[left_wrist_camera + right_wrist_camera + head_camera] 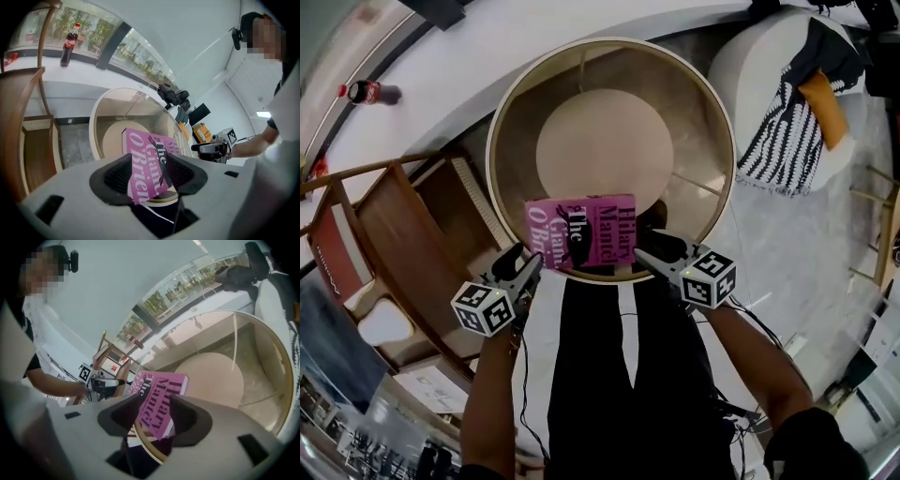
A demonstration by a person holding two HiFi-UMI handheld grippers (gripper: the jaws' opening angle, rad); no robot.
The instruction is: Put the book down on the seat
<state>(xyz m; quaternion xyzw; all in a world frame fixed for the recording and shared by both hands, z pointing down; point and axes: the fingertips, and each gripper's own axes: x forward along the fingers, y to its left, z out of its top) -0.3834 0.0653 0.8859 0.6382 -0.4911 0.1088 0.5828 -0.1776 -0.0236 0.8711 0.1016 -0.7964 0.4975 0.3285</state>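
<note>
A pink paperback book (581, 232) lies face up over the near rim of the round seat (511, 103), which has a cream rim and a beige round pad (605, 141) inside. My left gripper (528, 267) stands at the book's left edge and my right gripper (647, 255) at its right edge. Both are open. In the left gripper view the book (150, 161) shows between the jaws of the left gripper (149, 176), pads apart from it. The right gripper view shows the book (157, 401) likewise between the spread jaws of the right gripper (154, 420).
A wooden chair frame (384, 234) stands close at the left. A cola bottle (367, 92) sits on the white ledge at the far left. A white armchair (750, 66) with a striped throw and an orange cushion is at the back right. My own body is just below the book.
</note>
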